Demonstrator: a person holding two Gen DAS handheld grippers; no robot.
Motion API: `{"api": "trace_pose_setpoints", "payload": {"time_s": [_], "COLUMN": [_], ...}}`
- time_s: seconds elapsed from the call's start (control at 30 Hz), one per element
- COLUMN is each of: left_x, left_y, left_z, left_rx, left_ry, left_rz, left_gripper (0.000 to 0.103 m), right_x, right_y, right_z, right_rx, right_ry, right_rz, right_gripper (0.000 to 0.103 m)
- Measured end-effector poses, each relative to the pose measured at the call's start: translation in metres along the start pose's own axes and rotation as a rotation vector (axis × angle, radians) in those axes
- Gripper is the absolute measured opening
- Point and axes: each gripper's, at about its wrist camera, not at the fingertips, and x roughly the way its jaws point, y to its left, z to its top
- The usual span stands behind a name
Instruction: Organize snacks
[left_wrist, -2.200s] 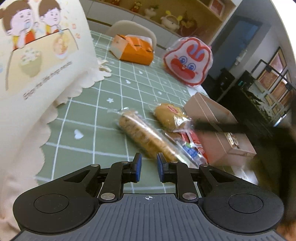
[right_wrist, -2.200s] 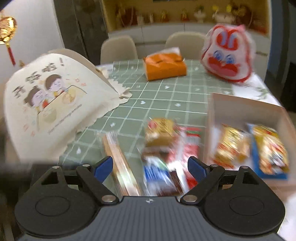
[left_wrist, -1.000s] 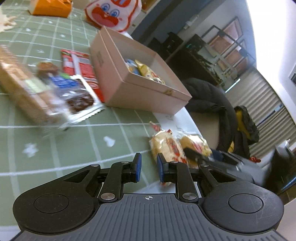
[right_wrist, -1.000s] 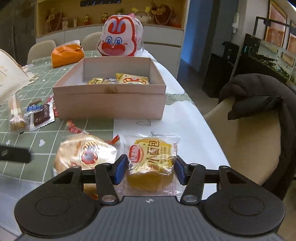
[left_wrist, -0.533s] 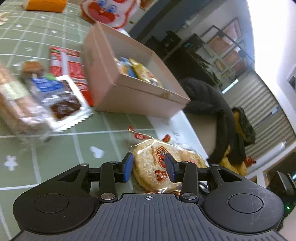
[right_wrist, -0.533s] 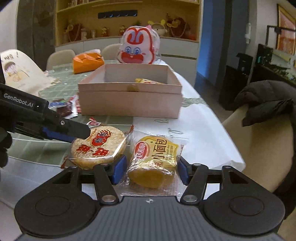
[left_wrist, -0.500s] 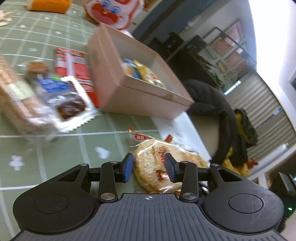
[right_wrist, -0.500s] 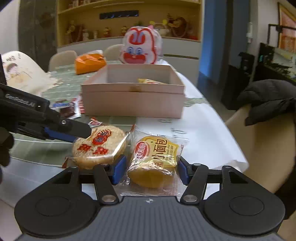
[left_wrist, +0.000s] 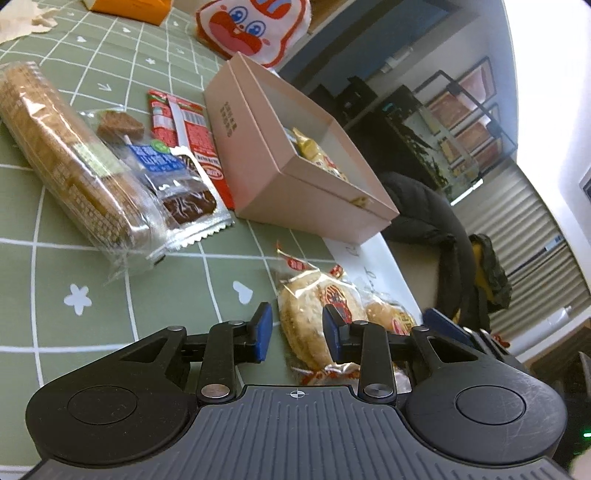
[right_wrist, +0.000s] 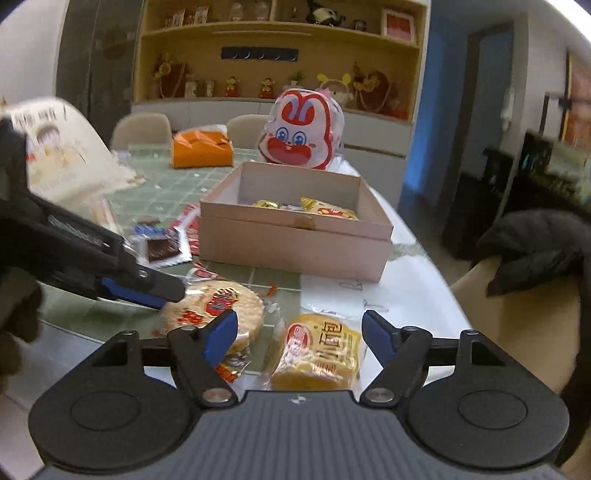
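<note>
Both grippers tilt down at the table's (left_wrist: 110, 280) near edge; left gripper (left_wrist: 297, 338) has been narrowing astride the round cake (left_wrist: 314, 317), not gripping; right gripper (right_wrist: 299, 334) has been widening, releasing the yellow bread (right_wrist: 319, 352) it clamped before

Ahead of the tongs (left_wrist: 297, 334), the surface (left_wrist: 55, 266) is sage green with a white grid, hearts and stars; the box (left_wrist: 295, 199) is pale pink — beyond it a red-and-white rabbit bag (left_wrist: 251, 26). Tong pads (left_wrist: 264, 334) are blue.

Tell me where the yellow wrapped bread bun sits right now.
In the right wrist view the yellow wrapped bread bun lies at the table's near edge between the open right gripper fingers, right of the round sesame cake packet.
</note>
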Motion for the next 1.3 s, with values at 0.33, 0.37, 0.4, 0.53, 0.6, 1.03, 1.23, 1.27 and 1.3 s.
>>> {"api": "trace_pose_setpoints", "payload": {"time_s": [0.33,0.37,0.4,0.53,0.6,1.03,1.23,1.27,1.3], "left_x": [0.025,0.029,0.032,0.033,0.027,-0.048,-0.062,-0.062,-0.061], "left_y": [-0.008,-0.01,-0.012,-0.024,-0.031,-0.046,-0.053,-0.054,-0.055], "left_z": [0.001,0.001,0.002,0.003,0.002,-0.032,-0.042,-0.044,-0.044], "left_rx": [-0.005,-0.006,-0.007,0.031,0.075,0.27,0.308,0.311,0.311], "left_ry": [0.028,0.033,0.039,0.036,0.013,-0.083,-0.074,-0.068,-0.063], "left_rz": [-0.067,-0.078,-0.083,-0.072,-0.066,0.099,0.138,0.138,0.138], "left_gripper": [0.035,0.035,0.035,0.036,0.03,0.023,0.023,0.023,0.024], "right_x": [0.012,0.012,0.012,0.01,0.008,-0.03,0.001,0.005,0.01], "right_y": [-0.015,-0.017,-0.018,-0.021,-0.019,-0.028,-0.05,-0.051,-0.05], "right_z": [-0.008,-0.009,-0.01,-0.013,-0.014,-0.012,-0.008,-0.008,-0.008], "right_rx": [0.058,0.066,0.071,0.084,0.078,0.136,0.33,0.341,0.344], "right_ry": [0.033,0.033,0.032,0.022,0.013,-0.012,0.114,0.123,0.134], "right_rz": [0.035,0.04,0.043,0.052,0.058,0.118,0.099,0.098,0.098], "right_gripper": [0.075,0.075,0.075,0.075,0.075,0.087,0.087,0.087,0.087]}}
